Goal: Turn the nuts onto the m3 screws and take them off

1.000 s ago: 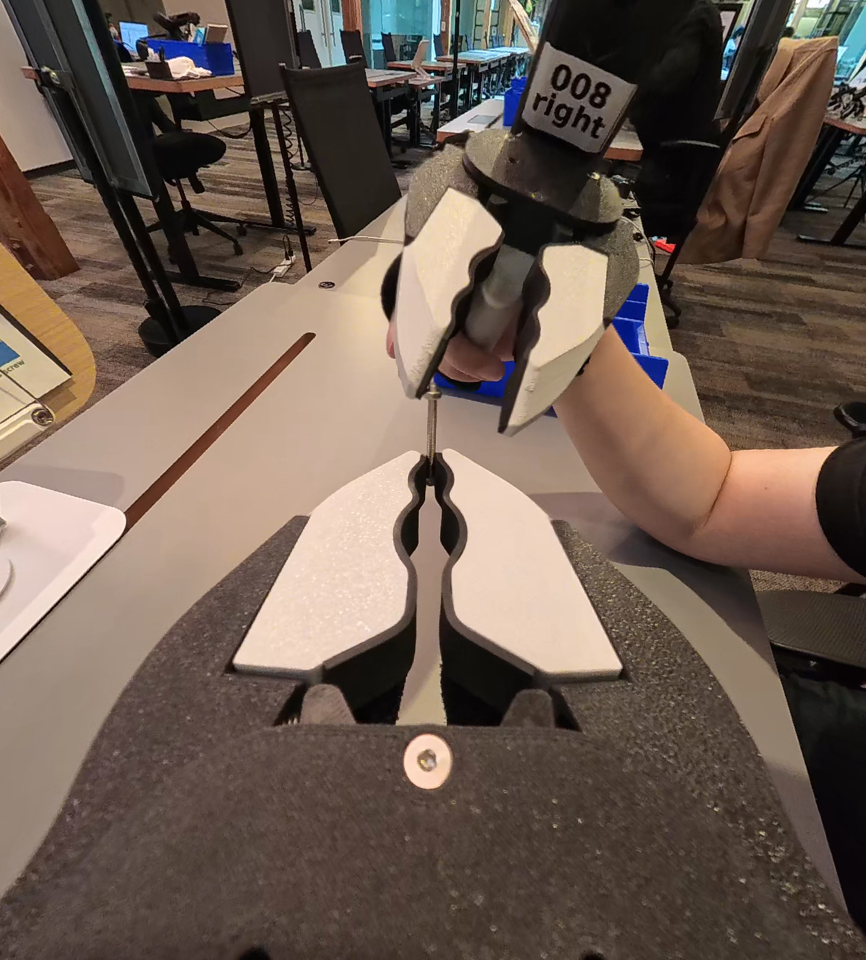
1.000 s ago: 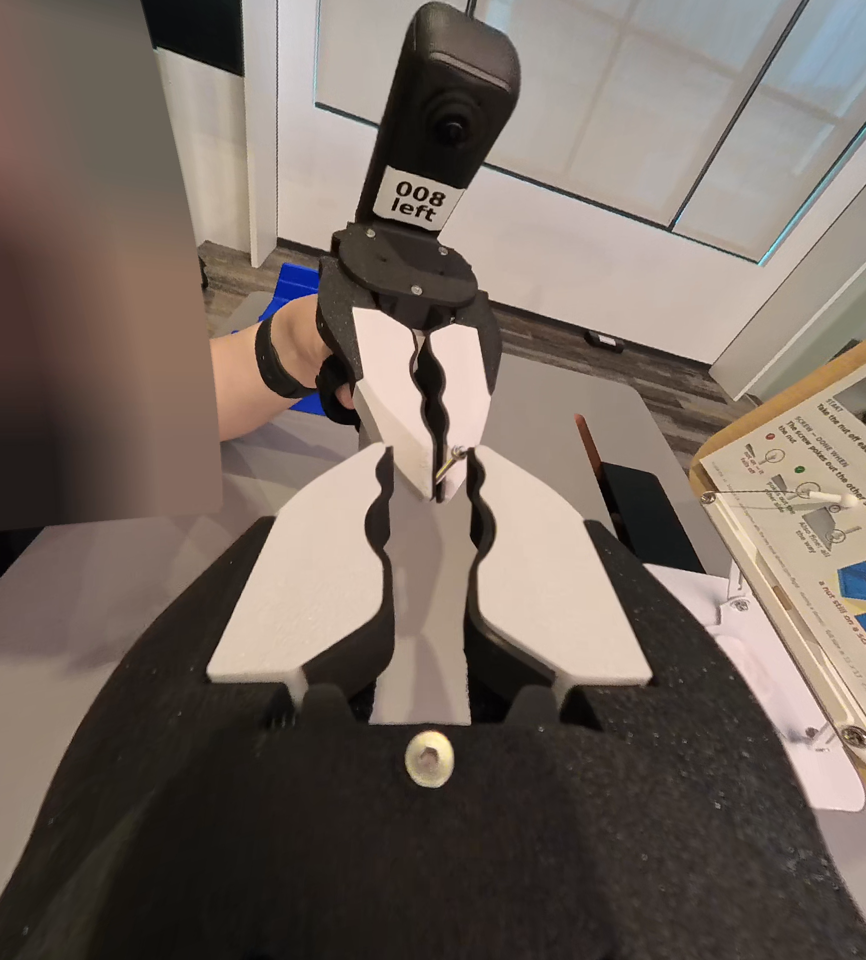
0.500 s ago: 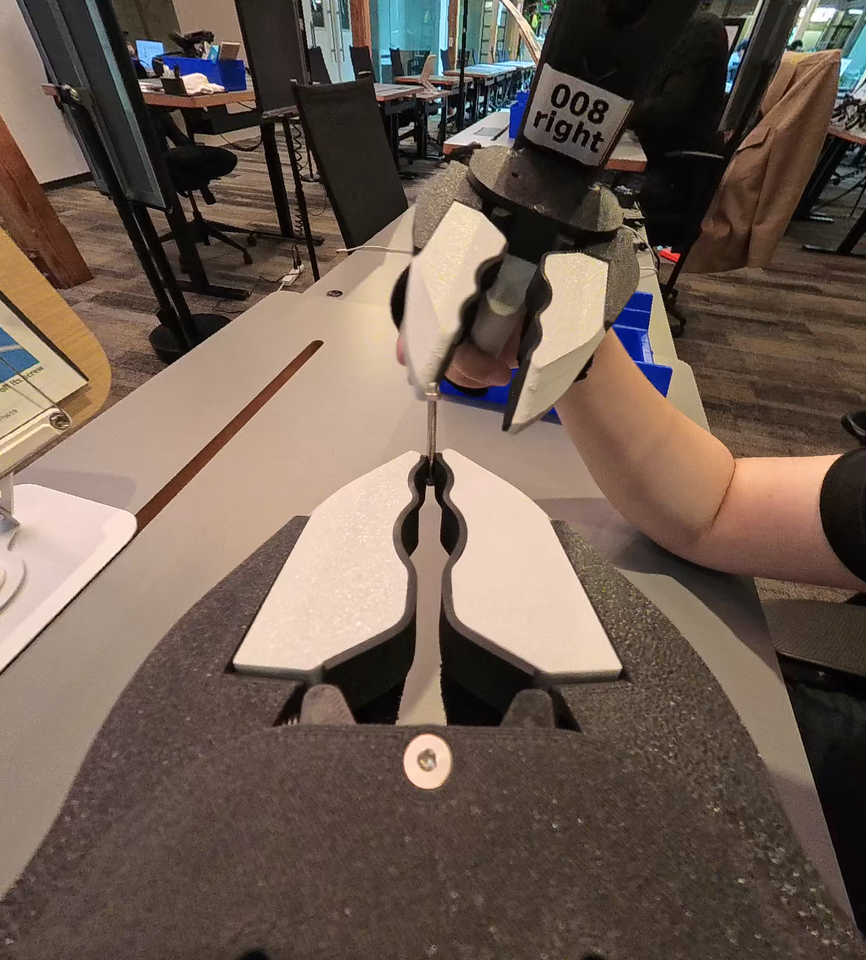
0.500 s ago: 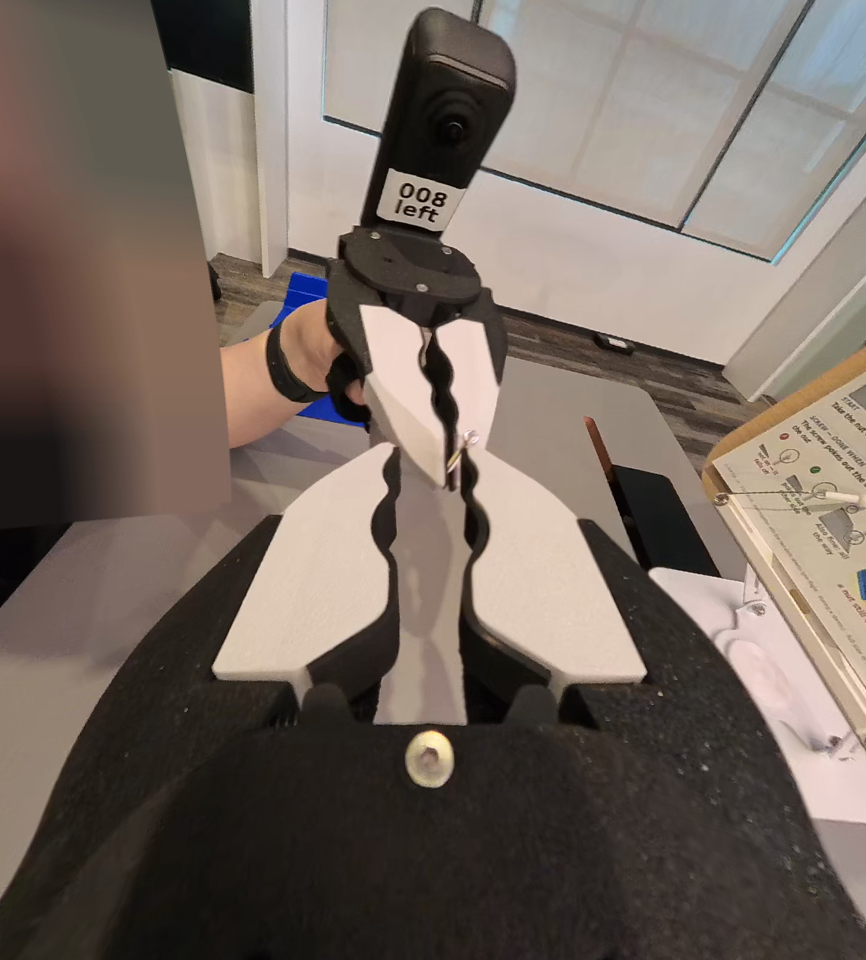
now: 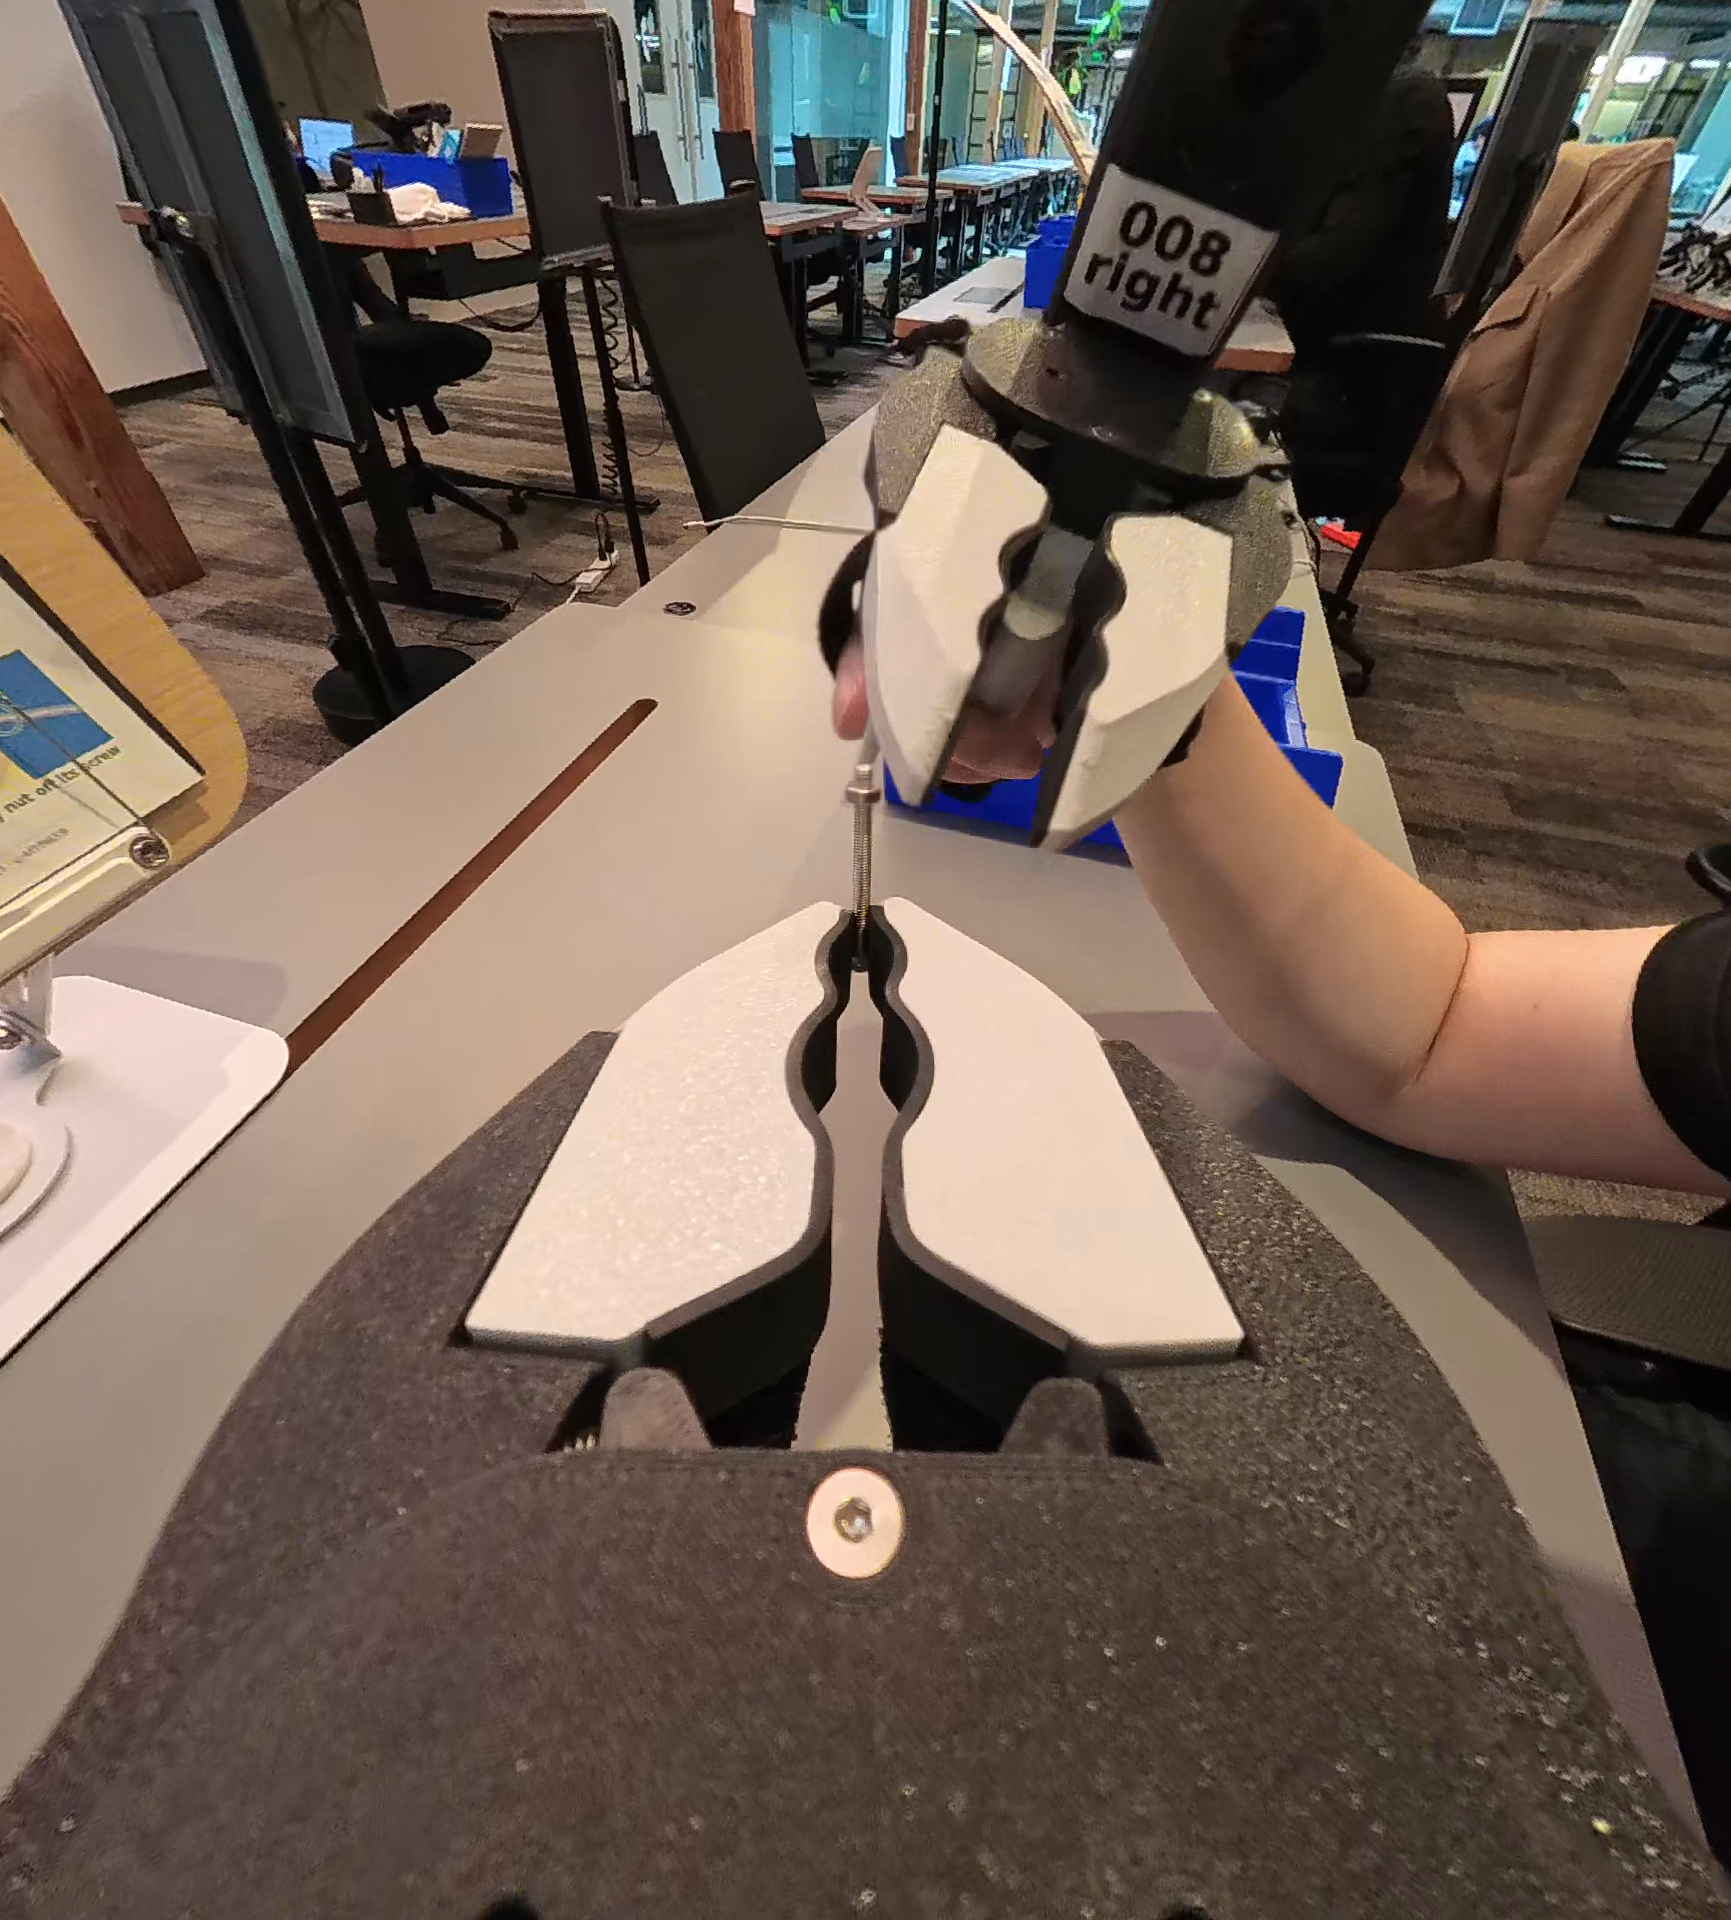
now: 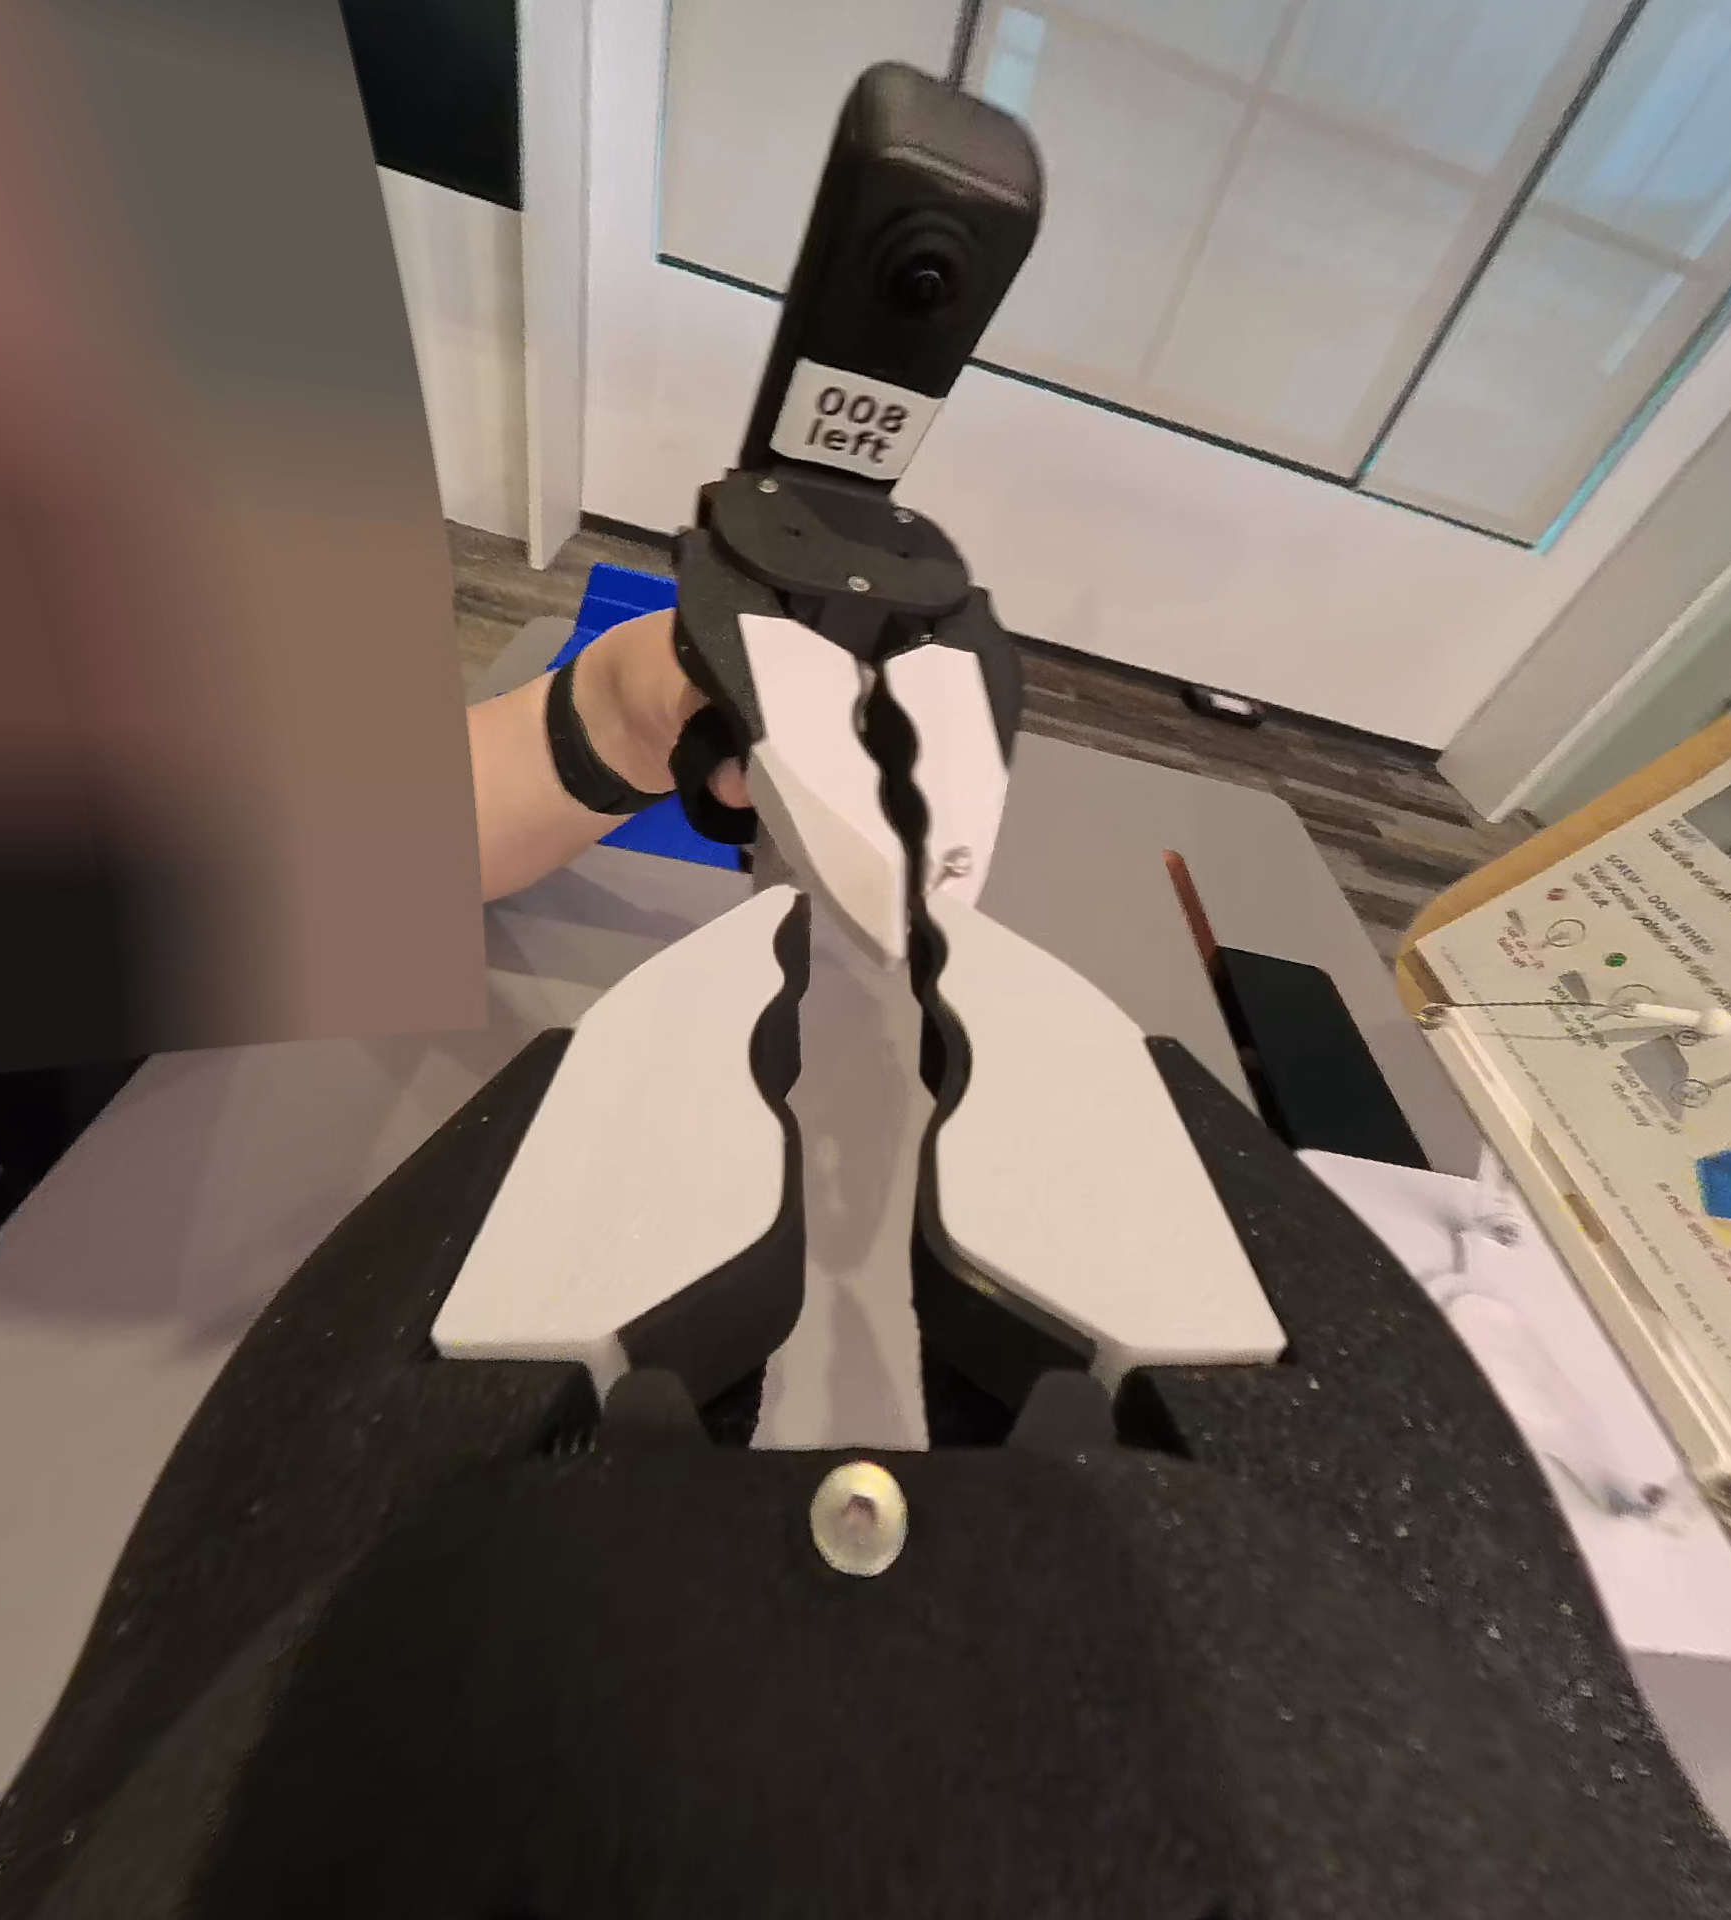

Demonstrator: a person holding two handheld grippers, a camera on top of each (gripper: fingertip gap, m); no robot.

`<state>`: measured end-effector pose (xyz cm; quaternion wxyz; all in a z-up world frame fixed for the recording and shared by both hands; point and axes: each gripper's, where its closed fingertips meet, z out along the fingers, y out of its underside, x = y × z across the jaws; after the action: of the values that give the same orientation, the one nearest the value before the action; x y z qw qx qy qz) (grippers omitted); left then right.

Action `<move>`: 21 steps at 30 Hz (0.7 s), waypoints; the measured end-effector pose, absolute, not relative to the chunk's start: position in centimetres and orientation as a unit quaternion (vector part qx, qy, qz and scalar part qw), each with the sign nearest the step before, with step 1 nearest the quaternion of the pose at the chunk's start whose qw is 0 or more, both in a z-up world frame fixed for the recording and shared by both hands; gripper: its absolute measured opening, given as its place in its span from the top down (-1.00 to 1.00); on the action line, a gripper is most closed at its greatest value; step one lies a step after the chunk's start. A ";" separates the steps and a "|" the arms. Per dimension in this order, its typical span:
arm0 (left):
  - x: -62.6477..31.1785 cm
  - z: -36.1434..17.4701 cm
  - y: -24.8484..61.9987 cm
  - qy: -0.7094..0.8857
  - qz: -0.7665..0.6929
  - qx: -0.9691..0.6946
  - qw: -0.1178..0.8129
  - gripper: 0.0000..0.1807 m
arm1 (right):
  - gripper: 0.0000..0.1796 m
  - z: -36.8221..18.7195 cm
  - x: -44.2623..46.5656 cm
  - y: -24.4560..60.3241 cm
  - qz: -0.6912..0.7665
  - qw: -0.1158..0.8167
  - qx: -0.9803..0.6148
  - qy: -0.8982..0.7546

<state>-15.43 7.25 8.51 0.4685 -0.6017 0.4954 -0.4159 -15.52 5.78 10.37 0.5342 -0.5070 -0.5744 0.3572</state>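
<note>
My left gripper is shut on a thin M3 screw, which stands up from its tips. A small nut sits near the screw's top end. My right gripper hangs open and empty just above and to the right, with its nearer fingertip beside the nut. In the right wrist view, my right gripper is open around the tip of the shut left gripper. The screw's end sticks out to the right there.
Both grippers are over a grey table with a long slot. A blue bin sits behind the right hand. An instruction board on a white base stands at the left, and shows in the right wrist view. Both grippers' tips are close together, under 4 cm apart.
My right gripper has shifted slightly right and off the screw's top, so the nut end now shows clear beside its fingertip. My left gripper stays shut on the screw.
</note>
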 end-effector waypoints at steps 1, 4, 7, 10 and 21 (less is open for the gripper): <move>-15.4 8.6 7.2 0.494 -0.421 -0.600 0.467 0.98 | 0.79 10.6 -15.3 6.4 0.343 0.549 -0.512 -0.565; -15.1 8.6 6.7 0.500 -0.426 -0.595 0.463 0.98 | 0.69 10.9 -15.6 6.6 0.346 0.559 -0.509 -0.556; -15.0 8.6 6.6 0.502 -0.423 -0.595 0.464 0.98 | 0.69 10.5 -16.2 6.1 0.355 0.546 -0.504 -0.568; -15.2 8.7 6.9 0.497 -0.425 -0.596 0.466 0.98 | 0.70 10.4 -16.1 5.8 0.346 0.545 -0.498 -0.580; -15.2 8.5 7.0 0.498 -0.418 -0.600 0.467 0.98 | 0.68 10.7 -16.2 6.0 0.348 0.553 -0.499 -0.569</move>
<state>-15.23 7.03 8.51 0.4671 -0.5996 0.4977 -0.4178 -16.17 5.98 10.74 0.5528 -0.4987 -0.5694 0.3485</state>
